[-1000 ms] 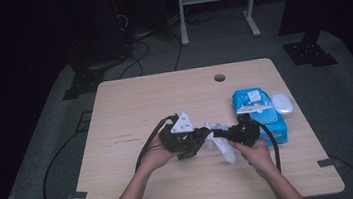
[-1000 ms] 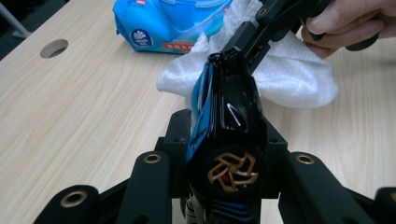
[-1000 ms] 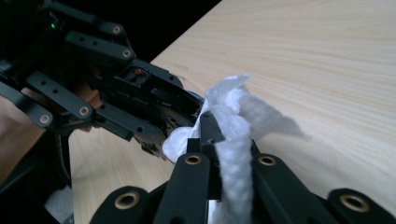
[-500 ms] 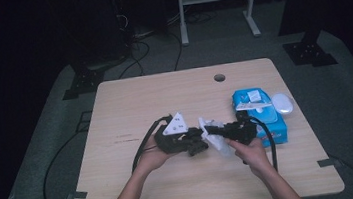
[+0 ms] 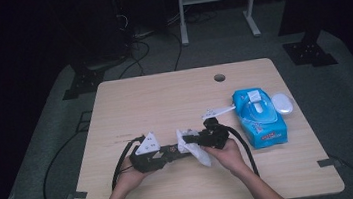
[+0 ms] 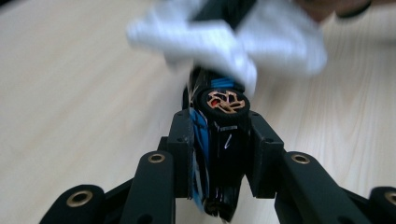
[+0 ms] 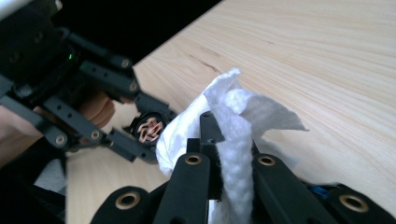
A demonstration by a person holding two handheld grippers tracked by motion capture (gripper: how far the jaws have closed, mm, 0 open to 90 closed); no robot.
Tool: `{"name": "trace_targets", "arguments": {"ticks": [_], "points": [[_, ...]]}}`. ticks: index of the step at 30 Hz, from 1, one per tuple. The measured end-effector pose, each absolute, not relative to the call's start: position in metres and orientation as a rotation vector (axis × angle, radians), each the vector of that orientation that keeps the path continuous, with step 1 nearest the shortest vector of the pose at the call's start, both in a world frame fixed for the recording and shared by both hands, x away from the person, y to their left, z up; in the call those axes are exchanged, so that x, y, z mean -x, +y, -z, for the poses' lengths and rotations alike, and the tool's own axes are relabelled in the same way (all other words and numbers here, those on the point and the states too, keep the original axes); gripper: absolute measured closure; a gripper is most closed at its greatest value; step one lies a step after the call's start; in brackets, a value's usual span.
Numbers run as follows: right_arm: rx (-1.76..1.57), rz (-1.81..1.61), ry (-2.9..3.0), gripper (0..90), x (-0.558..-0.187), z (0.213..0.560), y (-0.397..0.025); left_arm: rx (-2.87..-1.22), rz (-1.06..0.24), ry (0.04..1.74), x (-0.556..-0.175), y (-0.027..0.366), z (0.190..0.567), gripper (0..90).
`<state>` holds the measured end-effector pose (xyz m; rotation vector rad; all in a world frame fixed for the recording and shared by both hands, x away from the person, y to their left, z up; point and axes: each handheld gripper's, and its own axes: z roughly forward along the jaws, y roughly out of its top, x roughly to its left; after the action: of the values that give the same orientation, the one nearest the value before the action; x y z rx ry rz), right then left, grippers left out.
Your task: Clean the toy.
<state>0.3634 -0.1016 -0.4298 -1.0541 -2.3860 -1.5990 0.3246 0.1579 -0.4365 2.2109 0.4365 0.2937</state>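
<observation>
My left gripper (image 6: 219, 128) is shut on a slim black object (image 6: 223, 140) with a blue label and a round copper-patterned end. A crumpled white wipe (image 7: 233, 121) is clamped in my shut right gripper (image 7: 226, 140). In the high view the two grippers, left (image 5: 176, 150) and right (image 5: 192, 141), point at each other near the table's front middle. There the wipe (image 5: 196, 151) hangs between them. In the left gripper view the blurred wipe (image 6: 233, 42) lies just past the object's end. Whether they touch I cannot tell. The right gripper view has the object's end (image 7: 148, 128) beside the wipe.
A blue pack of wipes (image 5: 259, 116) lies to the right with a white oval lid (image 5: 281, 102) beside it. The wooden table (image 5: 164, 101) has a small cable hole (image 5: 219, 77) at the back. Cables trail off the table's front left.
Both grippers have shifted left and a little toward the person. The wipe has stayed near the black object's end and has changed shape as it moved.
</observation>
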Motion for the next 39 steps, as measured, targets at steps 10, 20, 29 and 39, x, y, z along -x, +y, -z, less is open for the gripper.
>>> {"name": "trace_targets", "arguments": {"ticks": [10,20,29,39], "points": [[1.084,1.529,-2.591,88.0,-0.363,0.429,-0.103,-2.269,-0.259,0.464,-0.329,0.159,0.446,68.4],[1.085,1.521,-2.657,88.0,-0.356,0.428,-0.096,-2.29,-0.283,0.464,-0.335,0.137,0.44,55.4],[1.107,1.511,-2.766,87.8,-0.358,0.423,-0.105,-2.303,-0.306,0.464,-0.338,0.141,0.44,64.7],[1.043,1.537,-2.774,87.7,-0.35,0.425,-0.093,-2.304,-0.308,0.467,-0.335,0.151,0.439,64.8]]}}
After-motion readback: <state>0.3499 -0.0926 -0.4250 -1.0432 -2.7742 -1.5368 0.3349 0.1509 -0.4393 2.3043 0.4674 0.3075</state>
